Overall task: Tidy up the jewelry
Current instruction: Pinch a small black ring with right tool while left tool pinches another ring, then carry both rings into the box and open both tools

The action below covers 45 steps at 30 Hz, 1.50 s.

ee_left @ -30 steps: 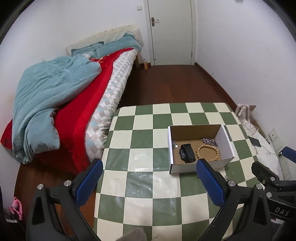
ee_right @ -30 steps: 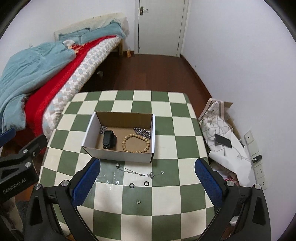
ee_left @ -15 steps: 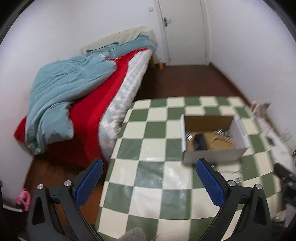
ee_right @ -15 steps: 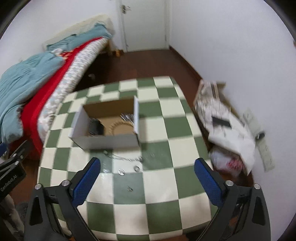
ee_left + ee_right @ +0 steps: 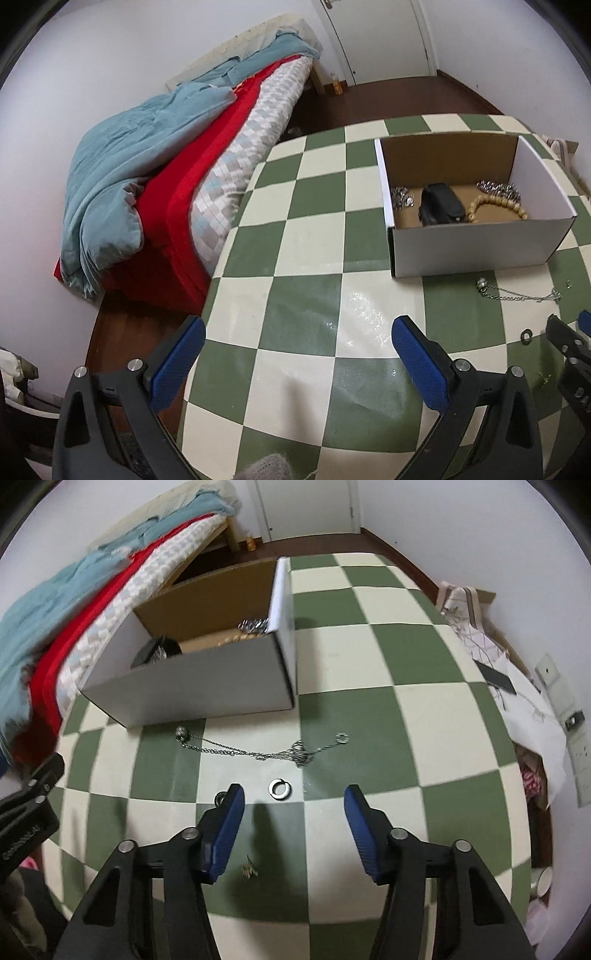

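Right gripper [image 5: 293,805] is hovering low over the checkered table [image 5: 369,738], jaws spread wide, holding nothing. A small silver ring [image 5: 280,789] is lying flat on the cloth just ahead of the gap between the blue pads [image 5: 229,823], nearer the left one. A second small ring [image 5: 221,797] is peeking out beside that left pad, partly hidden by it.

Beyond the ring, a thin silver chain [image 5: 251,752] is lying stretched across the table, its long axis running left to right, roughly parallel to the box's front wall. A round bead end [image 5: 182,734] is pointing left, close to the box; a tangled knot [image 5: 300,755] is sitting toward the right, with another small ring [image 5: 343,738] just past it. A tiny gold-coloured piece [image 5: 249,870] is lying under the gripper; too small to tell what it is.

The white cardboard box [image 5: 469,247] is sitting open-topped on the table, just behind the chain. Inside: a black object [image 5: 439,205], a wooden bead bracelet [image 5: 495,206] lying flat beside it, and silver chain piles [image 5: 498,188] in the back corners.

Left gripper [image 5: 295,354] is hanging over the table's near left part, well apart from the box, jaws fully spread and empty. A bed [image 5: 166,147] with red and teal covers is standing to the left of the table.
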Each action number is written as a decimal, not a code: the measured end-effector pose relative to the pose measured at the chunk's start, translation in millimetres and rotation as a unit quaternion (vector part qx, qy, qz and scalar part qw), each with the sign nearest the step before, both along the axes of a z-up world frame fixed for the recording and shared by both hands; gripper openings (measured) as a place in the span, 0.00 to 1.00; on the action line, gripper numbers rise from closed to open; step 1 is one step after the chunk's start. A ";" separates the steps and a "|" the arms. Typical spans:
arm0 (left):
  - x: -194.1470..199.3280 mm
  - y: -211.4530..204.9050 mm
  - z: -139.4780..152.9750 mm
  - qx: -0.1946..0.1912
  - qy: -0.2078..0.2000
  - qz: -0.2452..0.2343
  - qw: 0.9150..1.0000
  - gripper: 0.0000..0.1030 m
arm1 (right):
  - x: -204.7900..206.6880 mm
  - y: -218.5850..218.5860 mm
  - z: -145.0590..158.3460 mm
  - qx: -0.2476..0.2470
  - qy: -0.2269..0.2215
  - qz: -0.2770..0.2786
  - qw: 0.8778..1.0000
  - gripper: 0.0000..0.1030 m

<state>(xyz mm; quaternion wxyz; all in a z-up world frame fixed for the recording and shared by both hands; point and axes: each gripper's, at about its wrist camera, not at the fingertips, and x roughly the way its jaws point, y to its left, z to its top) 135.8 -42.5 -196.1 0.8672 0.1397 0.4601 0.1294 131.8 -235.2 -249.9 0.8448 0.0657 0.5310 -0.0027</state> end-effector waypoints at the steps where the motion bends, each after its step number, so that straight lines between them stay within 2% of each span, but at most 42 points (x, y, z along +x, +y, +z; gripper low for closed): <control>1: 1.1 -0.2 -1.7 0.000 0.002 0.000 1.000 1.00 | 1.8 2.9 -3.1 -0.003 0.002 0.004 1.000 0.47; 2: 2.2 -0.6 -3.6 -0.001 0.006 0.001 1.000 1.00 | 2.1 7.2 -3.4 -0.018 -0.005 0.010 1.000 0.45; 5: 4.1 -5.0 -6.6 -0.010 0.013 -0.002 1.000 1.00 | 2.5 16.6 -5.2 -0.058 -0.012 0.024 0.998 0.15; 6: 5.6 -7.2 -7.8 -0.015 0.016 -0.004 1.000 1.00 | 2.1 17.7 -5.1 -0.065 -0.013 0.029 0.997 0.13; 9: 5.9 -19.8 -10.2 -0.034 0.026 -0.020 0.999 1.00 | -2.4 9.8 -2.3 -0.063 -0.017 0.021 0.998 0.13; 12: 3.3 -41.4 -14.0 -0.064 0.040 -0.047 0.996 1.00 | -11.3 -16.4 5.8 -0.042 -0.021 -0.014 0.999 0.13; 17: 0.8 -88.8 -28.0 -0.100 0.073 -0.104 0.987 0.99 | -22.0 -56.4 13.7 -0.026 -0.020 -0.060 0.998 0.13; 19: -1.1 -104.0 -32.5 -0.109 0.080 -0.125 0.983 0.96 | -25.3 -66.6 14.4 -0.026 -0.020 -0.070 0.997 0.13; 22: -3.6 -126.8 -40.5 -0.114 0.097 -0.157 0.976 0.72 | -28.7 -76.6 12.7 -0.024 -0.017 -0.079 0.996 0.13; 24: -5.1 -137.1 -46.0 -0.114 0.108 -0.172 0.972 0.47 | -30.0 -80.9 11.6 -0.019 -0.017 -0.084 0.996 0.13; 25: -7.5 -140.4 -44.9 -0.118 0.101 -0.179 0.971 0.43 | -31.4 -82.1 11.7 -0.019 -0.017 -0.086 0.996 0.13; 27: -9.8 -145.3 -44.3 -0.125 0.101 -0.191 0.968 0.17 | -32.6 -84.0 11.4 -0.015 -0.017 -0.088 0.996 0.13; 28: -10.1 -147.1 -44.1 -0.127 0.103 -0.194 0.967 0.09 | -33.2 -84.2 11.5 -0.015 -0.018 -0.089 0.996 0.13; 37: -11.7 -135.5 -30.9 -0.137 0.086 -0.193 0.968 0.09 | -36.5 -82.3 29.1 -0.006 -0.038 -0.090 0.995 0.13; 40: -9.7 -124.1 -11.4 -0.147 0.067 -0.187 0.969 0.09 | -35.4 -76.7 44.8 0.003 -0.052 -0.083 0.995 0.13; 45: 5.0 -89.3 39.7 -0.182 0.029 -0.173 0.968 0.09 | -18.7 -58.3 81.0 0.024 -0.085 -0.053 0.995 0.13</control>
